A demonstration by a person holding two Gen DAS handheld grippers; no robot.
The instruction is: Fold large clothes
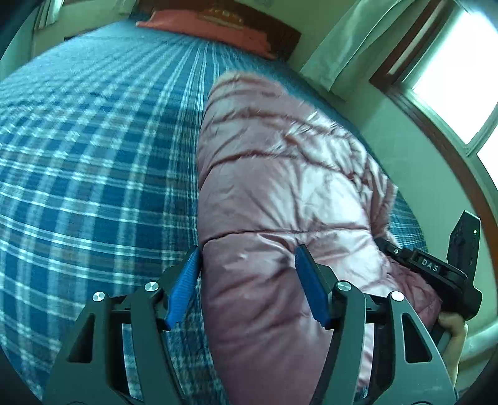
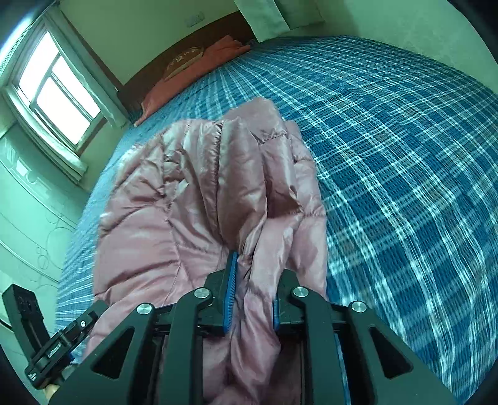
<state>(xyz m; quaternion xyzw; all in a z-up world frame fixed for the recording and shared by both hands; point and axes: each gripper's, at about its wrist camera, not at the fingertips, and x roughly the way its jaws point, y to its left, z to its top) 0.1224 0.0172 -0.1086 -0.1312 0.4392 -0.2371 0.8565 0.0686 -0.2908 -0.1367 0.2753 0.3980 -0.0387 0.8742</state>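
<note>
A pink quilted puffer jacket (image 1: 280,193) lies lengthwise on the blue plaid bed (image 1: 93,162). My left gripper (image 1: 248,249) stands open astride the jacket's near left edge. One blue pad (image 1: 186,283) is beside the edge and the other rests on the padding, and no pinch shows. In the right wrist view the jacket (image 2: 174,212) is bunched into ridges. My right gripper (image 2: 255,274) is shut on a gathered fold at the jacket's near end, which hides most of its right pad. From the left wrist view the right gripper's body (image 1: 435,271) and a hand (image 1: 453,327) sit at the jacket's right side.
The plaid bed (image 2: 404,162) spreads wide on the side away from the window. A red pillow (image 1: 211,25) lies by the dark headboard. A wall, a curtain and a bright window (image 1: 451,78) run close along the jacket's side of the bed.
</note>
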